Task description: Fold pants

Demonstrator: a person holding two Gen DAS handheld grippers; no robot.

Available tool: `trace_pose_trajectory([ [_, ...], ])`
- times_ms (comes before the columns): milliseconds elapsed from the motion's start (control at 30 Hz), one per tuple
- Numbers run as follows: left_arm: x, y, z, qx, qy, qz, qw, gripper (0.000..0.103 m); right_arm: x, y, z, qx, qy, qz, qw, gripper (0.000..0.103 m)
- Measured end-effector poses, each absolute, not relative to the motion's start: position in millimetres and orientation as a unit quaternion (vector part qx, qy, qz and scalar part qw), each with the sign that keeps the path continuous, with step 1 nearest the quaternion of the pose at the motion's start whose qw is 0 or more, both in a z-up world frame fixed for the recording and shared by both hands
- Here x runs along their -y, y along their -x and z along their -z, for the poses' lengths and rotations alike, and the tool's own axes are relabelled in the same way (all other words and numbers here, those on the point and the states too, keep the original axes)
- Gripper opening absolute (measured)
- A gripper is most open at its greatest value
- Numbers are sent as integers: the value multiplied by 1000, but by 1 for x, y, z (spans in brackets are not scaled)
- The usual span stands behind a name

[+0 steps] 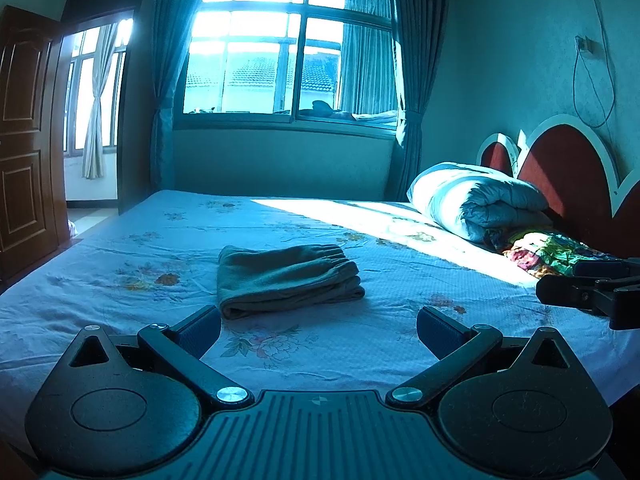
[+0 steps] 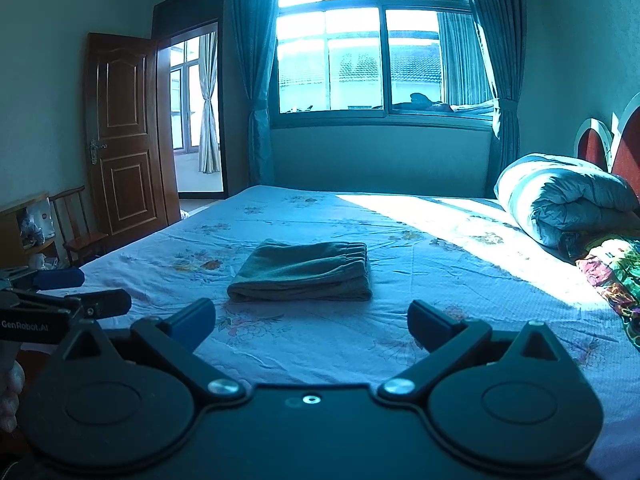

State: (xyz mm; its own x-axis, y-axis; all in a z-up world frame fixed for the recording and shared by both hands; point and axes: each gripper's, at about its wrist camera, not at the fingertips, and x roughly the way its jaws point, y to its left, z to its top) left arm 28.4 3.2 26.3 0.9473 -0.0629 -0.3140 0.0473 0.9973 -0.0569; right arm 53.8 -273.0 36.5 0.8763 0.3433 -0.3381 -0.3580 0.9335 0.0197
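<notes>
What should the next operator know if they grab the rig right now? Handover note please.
Left gripper: open, empty, held above the near part of the bed, short of the pants.
Right gripper: open, empty, alongside the left one, also short of the pants.
Grey-green fabric pants: folded into a compact rectangular stack on the floral-print white bedsheet, elastic waistband on top at the far side. Neither gripper touches them.
Rolled white-and-grey duvet and multicoloured patterned cloth lie by the headboard, apart from the pants.
Done: the folds look complete.
Left: probably nothing; at most square up the edges.
</notes>
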Motion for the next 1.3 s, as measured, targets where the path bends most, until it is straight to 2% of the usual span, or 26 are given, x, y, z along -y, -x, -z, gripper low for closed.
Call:
trace_pose_trajectory([
  [1300,-9,-20,-31,-129,39,28,991,103,275,-53,-37,-170,24,-182,968,97],
])
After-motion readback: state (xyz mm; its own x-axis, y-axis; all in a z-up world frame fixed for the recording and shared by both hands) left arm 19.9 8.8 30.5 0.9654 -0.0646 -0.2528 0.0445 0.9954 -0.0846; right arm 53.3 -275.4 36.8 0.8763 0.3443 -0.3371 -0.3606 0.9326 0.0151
